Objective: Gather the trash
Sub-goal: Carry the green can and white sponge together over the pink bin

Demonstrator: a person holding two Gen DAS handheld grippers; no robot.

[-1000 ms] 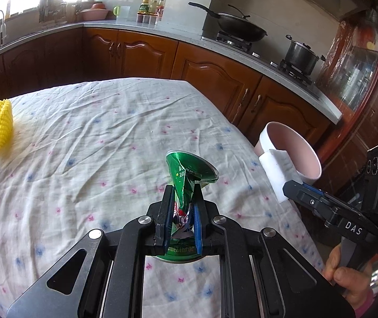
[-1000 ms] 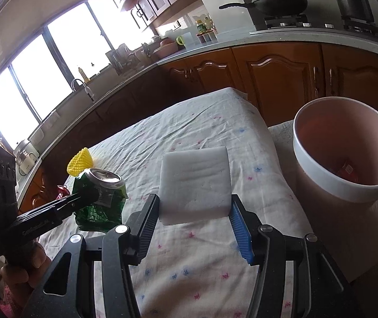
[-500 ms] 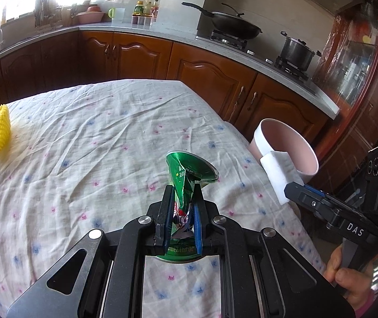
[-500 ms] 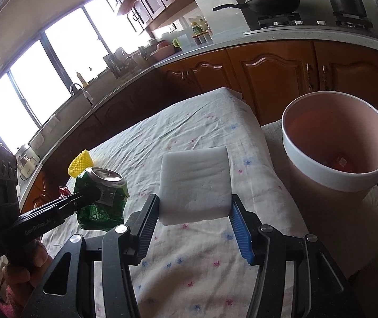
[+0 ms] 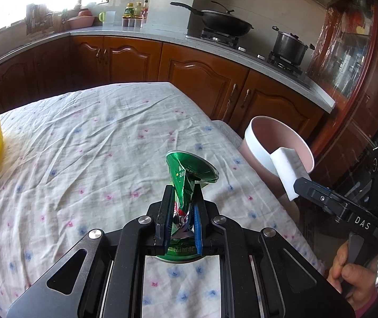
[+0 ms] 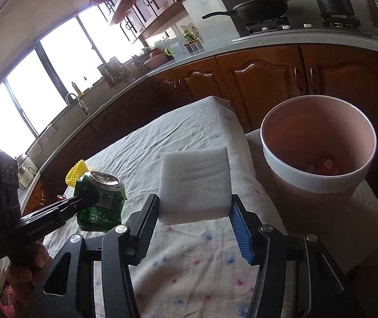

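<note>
Right wrist, pink bin (image 6: 318, 182), wrappers perhaps inside

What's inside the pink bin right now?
In the right wrist view the pink bin holds some litter at the bottom, including a red and white scrap. The near rim hides the rest of the floor, so a full count isn't possible.
</note>
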